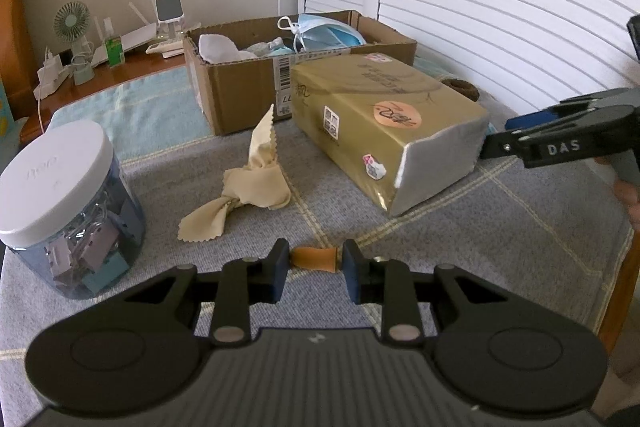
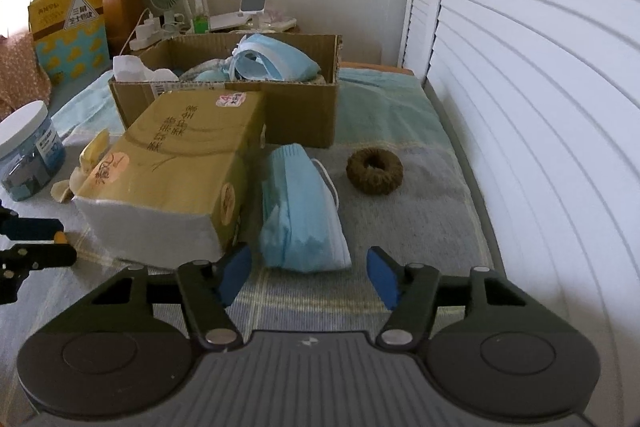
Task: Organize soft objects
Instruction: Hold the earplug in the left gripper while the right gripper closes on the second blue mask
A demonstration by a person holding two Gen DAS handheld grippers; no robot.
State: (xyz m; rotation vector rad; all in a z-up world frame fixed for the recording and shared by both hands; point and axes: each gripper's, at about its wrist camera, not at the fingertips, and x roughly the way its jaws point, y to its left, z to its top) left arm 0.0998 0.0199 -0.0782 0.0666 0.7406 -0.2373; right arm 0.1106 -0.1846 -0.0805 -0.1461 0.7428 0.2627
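So the left claw point(image 1: 314, 269) is half open around a small orange band point(image 1: 313, 257) on the bed. The right claw point(image 2: 308, 275) gapes wide just short of the blue face mask point(image 2: 300, 211) beside the tissue pack point(image 2: 172, 171). It's light and floppy, so pinch the folded middle.

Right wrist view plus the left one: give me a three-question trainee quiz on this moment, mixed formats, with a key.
1. True or false: the right gripper is shut on the loose blue face masks.
2. What lies between the fingers of the left gripper? A) cream cloth B) small orange-brown band C) brown scrunchie
3. Fill in: masks already lie in the cardboard ____.

Key: 1 false; it is open, just short of them. 2 B. 3 box.
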